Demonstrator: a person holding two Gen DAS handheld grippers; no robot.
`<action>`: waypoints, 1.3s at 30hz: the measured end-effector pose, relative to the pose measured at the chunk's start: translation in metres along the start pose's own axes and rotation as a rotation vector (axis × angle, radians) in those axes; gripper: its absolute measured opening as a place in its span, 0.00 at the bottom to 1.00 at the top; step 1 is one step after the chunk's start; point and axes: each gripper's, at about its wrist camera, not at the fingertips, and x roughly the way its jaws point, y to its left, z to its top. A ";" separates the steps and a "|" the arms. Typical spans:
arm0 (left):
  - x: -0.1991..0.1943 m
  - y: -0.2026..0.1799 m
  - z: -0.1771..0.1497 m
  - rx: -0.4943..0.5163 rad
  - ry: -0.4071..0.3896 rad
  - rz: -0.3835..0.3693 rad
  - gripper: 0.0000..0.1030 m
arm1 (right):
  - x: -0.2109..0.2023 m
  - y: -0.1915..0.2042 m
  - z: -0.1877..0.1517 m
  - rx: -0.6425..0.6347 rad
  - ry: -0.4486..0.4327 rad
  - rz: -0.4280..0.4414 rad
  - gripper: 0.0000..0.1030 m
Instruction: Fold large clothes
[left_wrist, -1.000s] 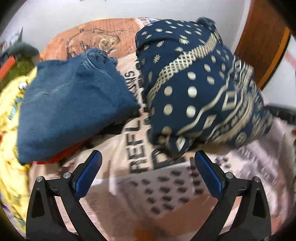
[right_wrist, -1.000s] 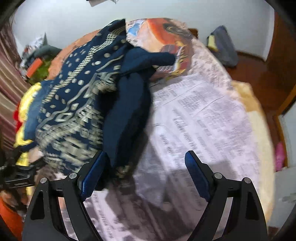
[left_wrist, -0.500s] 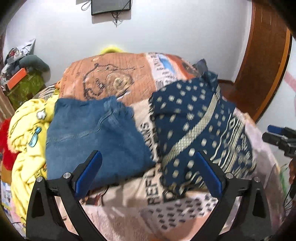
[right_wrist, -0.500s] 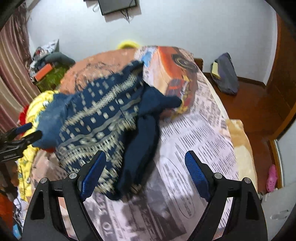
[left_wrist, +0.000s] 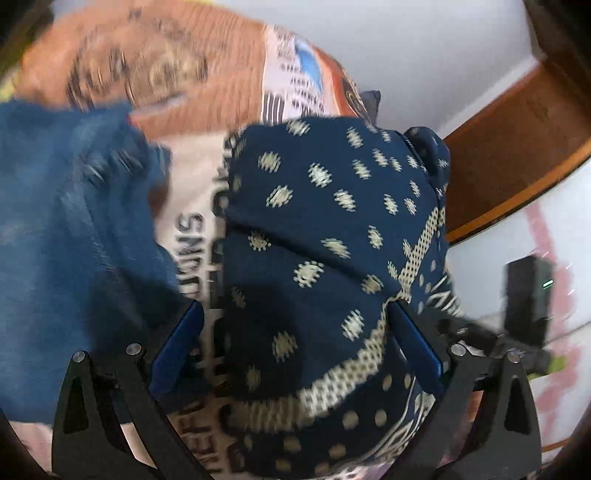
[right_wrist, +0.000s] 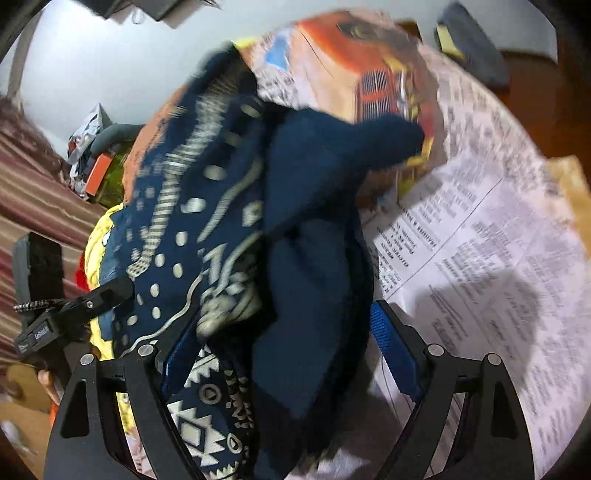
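A navy garment with cream dots and bands (left_wrist: 325, 266) lies bunched on the printed bedspread (left_wrist: 192, 236). My left gripper (left_wrist: 295, 354) is open, its blue pads on either side of the garment's near fold. In the right wrist view the same garment (right_wrist: 229, 229) shows with its plain navy sleeve (right_wrist: 321, 229) draped forward. My right gripper (right_wrist: 291, 347) is open, with the sleeve and patterned hem lying between its jaws. The left gripper (right_wrist: 92, 295) shows at the garment's left edge.
Folded blue jeans (left_wrist: 74, 236) lie left of the garment. A yellow garment (right_wrist: 96, 254) sits beyond it. The newsprint bedspread (right_wrist: 491, 258) stretches right. A wooden door (left_wrist: 517, 147) stands at the far right, clutter (right_wrist: 99, 162) by the wall.
Both grippers have dropped down and in from a raised position onto the navy garment, which now fills the space between their jaws. Both views are motion-blurred.
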 end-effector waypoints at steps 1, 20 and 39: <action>0.004 0.002 0.001 -0.020 -0.001 -0.020 0.98 | 0.005 -0.004 0.000 0.016 0.010 0.027 0.85; -0.020 -0.032 -0.012 0.076 -0.031 0.009 0.61 | -0.020 0.042 0.000 -0.065 -0.024 0.141 0.25; -0.203 -0.051 0.016 0.218 -0.370 0.042 0.45 | -0.063 0.181 0.024 -0.274 -0.183 0.173 0.23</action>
